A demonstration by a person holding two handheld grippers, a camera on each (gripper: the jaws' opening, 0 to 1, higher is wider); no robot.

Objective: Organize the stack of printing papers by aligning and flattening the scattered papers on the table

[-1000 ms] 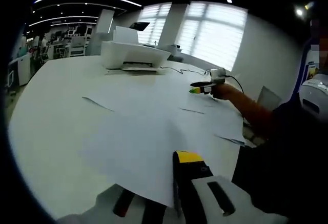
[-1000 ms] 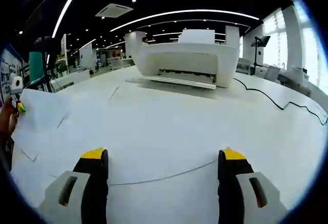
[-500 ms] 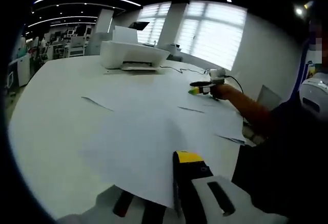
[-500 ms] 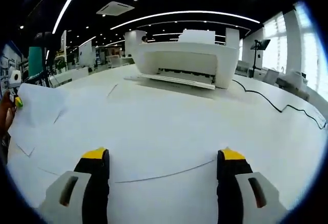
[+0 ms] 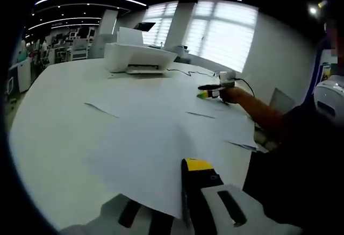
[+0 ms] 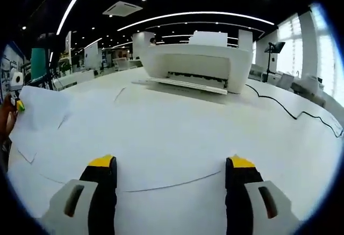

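1. Far left of the left gripper view was a background of desks and gear, too blurry to make out. The big white tabletop (image 5: 48, 111) took up most of the room in front of it.
2. The loose papers (image 5: 161, 133) were fanned out flat across the tabletop, edges not lined up, overlapping each other pretty messily.
3. A white printer (image 5: 138, 58) sat at the far end of the tabletop, well apart from the papers, with a black cable (image 5: 188, 73) snaking off beside it.
4. The left gripper (image 5: 161, 213) had the near corner of the papers between its jaws: one jaw above the sheet, the other under it, so pinching the paper.
5. Further right, the right gripper (image 5: 210, 92) was held by a hand (image 5: 236, 96) low over the far edge of the papers.
6. In the right gripper view, the right gripper (image 6: 169, 176) had its jaws spread wide, nothing between them, resting low over a sheet's edge. The printer (image 6: 196, 65) sat straight ahead, cable (image 6: 290, 114) off to its right.
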